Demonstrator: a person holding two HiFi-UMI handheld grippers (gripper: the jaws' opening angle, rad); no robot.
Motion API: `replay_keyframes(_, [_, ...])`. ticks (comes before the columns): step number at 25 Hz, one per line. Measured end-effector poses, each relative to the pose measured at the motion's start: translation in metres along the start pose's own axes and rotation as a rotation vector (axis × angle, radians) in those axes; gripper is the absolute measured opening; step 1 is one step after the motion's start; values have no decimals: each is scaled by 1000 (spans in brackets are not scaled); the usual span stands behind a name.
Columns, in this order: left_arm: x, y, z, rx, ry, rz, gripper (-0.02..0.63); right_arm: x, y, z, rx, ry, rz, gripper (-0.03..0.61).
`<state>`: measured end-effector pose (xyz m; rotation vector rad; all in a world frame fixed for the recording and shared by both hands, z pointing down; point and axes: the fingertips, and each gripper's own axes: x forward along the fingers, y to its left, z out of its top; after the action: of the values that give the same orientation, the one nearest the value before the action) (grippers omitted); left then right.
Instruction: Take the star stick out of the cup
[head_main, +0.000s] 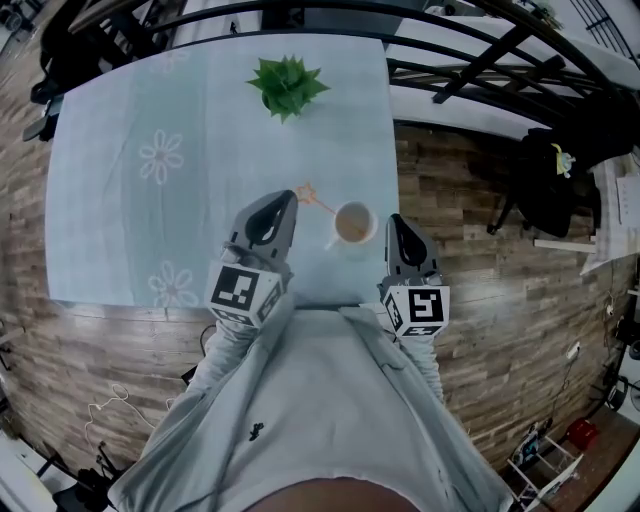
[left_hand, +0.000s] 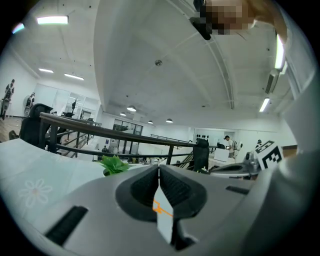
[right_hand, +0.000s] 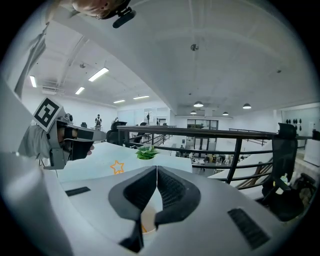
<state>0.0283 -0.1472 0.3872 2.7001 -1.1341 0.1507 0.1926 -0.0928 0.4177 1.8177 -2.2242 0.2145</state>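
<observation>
A white cup (head_main: 352, 223) stands near the front edge of the table. The orange star stick (head_main: 308, 191) leans out of it to the left, its star over the cloth. My left gripper (head_main: 287, 200) lies just left of the star with its jaws shut and nothing visibly held. My right gripper (head_main: 396, 222), also shut and empty, sits just right of the cup. In the left gripper view the jaws (left_hand: 159, 172) meet, and a white patch with an orange bit (left_hand: 161, 209) shows below them. In the right gripper view the star (right_hand: 117, 166) stands left of the shut gripper (right_hand: 156, 172), and the cup (right_hand: 147, 220) shows under it.
A pale blue tablecloth (head_main: 120, 220) with flower prints covers the table. A green potted plant (head_main: 287, 85) stands at its far edge. A black railing (head_main: 480, 60) runs behind and to the right. A black bag (head_main: 545, 185) lies on the wooden floor at the right.
</observation>
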Motion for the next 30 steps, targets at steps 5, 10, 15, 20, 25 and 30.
replay_keyframes(5, [0, 5, -4, -12, 4, 21, 22, 15, 12, -10, -25, 35, 69, 17])
replay_keyframes(10, [-5, 10, -11, -28, 15, 44, 21, 29, 27, -19, -28, 70, 146, 17])
replay_keyframes(15, [-8, 15, -18, -35, 32, 53, 23, 40, 40, -25, -25, 72, 199, 18])
replay_keyframes(20, [-10, 19, -25, -47, 42, 61, 21, 53, 62, -43, -50, 137, 300, 106])
replay_keyframes(25, [-12, 23, -30, -55, 47, 75, 21, 63, 82, -57, -116, 188, 371, 132])
replay_keyframes(30, [-11, 26, -32, -58, 47, 88, 21, 73, 95, -66, -185, 220, 395, 133])
